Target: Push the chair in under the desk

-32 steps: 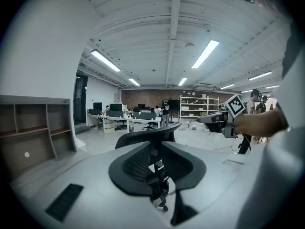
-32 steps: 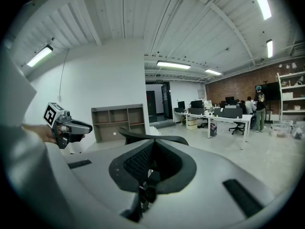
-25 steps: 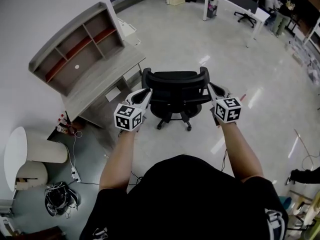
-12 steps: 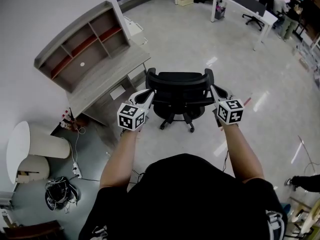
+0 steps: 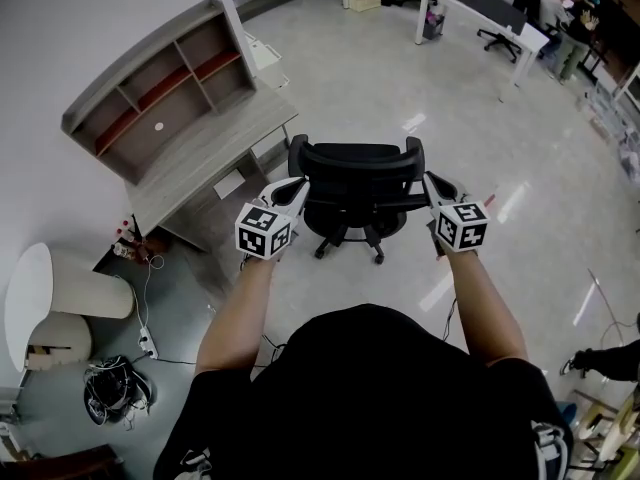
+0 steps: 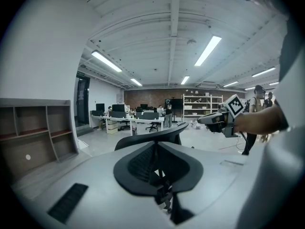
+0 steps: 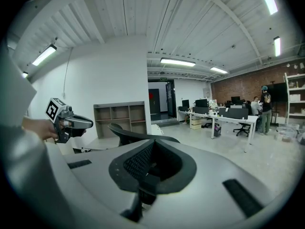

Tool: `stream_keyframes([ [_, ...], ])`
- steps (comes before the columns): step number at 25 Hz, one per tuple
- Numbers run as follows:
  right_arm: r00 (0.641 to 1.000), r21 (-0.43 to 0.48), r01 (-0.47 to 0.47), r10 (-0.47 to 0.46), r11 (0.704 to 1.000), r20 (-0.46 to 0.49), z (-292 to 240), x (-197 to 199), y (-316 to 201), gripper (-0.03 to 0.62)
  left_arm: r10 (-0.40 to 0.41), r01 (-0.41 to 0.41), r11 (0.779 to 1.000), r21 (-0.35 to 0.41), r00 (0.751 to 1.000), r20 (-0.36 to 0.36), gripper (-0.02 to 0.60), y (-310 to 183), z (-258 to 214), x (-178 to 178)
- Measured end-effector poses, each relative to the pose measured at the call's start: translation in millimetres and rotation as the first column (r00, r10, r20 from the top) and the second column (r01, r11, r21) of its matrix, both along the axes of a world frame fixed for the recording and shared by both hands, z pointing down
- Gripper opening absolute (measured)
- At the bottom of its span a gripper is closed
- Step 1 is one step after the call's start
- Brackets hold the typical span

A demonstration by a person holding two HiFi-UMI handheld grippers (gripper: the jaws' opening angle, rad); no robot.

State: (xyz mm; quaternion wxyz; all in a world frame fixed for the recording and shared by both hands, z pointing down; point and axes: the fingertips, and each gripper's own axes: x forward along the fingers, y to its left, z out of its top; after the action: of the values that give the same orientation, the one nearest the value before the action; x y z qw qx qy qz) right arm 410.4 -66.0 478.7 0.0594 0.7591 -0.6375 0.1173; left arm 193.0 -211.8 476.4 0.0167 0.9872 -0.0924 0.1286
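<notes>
A black office chair (image 5: 355,173) stands on the shiny floor, its seat facing away from me. The grey wooden desk (image 5: 205,153) with a shelf hutch is to its left, against the white wall. My left gripper (image 5: 296,185) is at the left end of the backrest and its jaws have just been closing; I see nothing between them. My right gripper (image 5: 426,179) is shut at the right end of the backrest. In the left gripper view the backrest's top edge (image 6: 152,133) runs ahead towards the right gripper (image 6: 210,120). The right gripper view shows the chair (image 7: 138,137) and the left gripper (image 7: 85,123).
A white round table (image 5: 55,298) stands at the lower left, with a power strip (image 5: 150,346) and cables on the floor beside it. Long white desks (image 5: 470,3) with people and other chairs fill the back. Open floor lies to the right of the chair.
Only the head view has shifted slightly. Both grippers stay at the two ends of the chair's backrest, and the chair has not moved.
</notes>
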Motion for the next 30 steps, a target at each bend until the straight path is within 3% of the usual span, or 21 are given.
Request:
stream_keyframes([
  [8,0.999,-0.104,0.017,-0.020,0.994,-0.033,28.0,-0.3,1.4,-0.003,0.025,-0.026,0.999,0.042,0.999,0.041,0.029,-13.1,10.7,-5.2],
  [15,0.981,-0.247,0.144,-0.172,0.958,-0.092,59.9,-6.4,-2.2,-0.002,0.079,-0.096,0.985,0.140,0.989,0.124,0.031,-17.5,27.5,-1.8],
  [20,0.947,-0.336,0.213,-0.278,0.918,-0.162,81.2,-11.5,-6.1,0.077,0.166,-0.206,0.954,0.218,0.968,0.186,0.065,-8.7,41.9,3.2],
  [25,0.897,-0.432,0.266,-0.385,0.862,-0.215,99.5,-15.7,-9.4,0.151,0.220,-0.313,0.918,0.245,0.913,0.344,0.122,-8.1,85.3,1.3],
  [27,0.872,-0.475,0.285,-0.430,0.833,-0.232,108.3,-17.4,-10.0,0.172,0.224,-0.358,0.899,0.253,0.871,0.436,0.149,-10.5,104.2,-0.5],
  [30,0.816,-0.562,0.300,-0.513,0.771,-0.267,125.1,-18.7,-10.2,0.206,0.216,-0.435,0.858,0.273,0.788,0.576,0.199,-15.3,130.5,-1.8],
])
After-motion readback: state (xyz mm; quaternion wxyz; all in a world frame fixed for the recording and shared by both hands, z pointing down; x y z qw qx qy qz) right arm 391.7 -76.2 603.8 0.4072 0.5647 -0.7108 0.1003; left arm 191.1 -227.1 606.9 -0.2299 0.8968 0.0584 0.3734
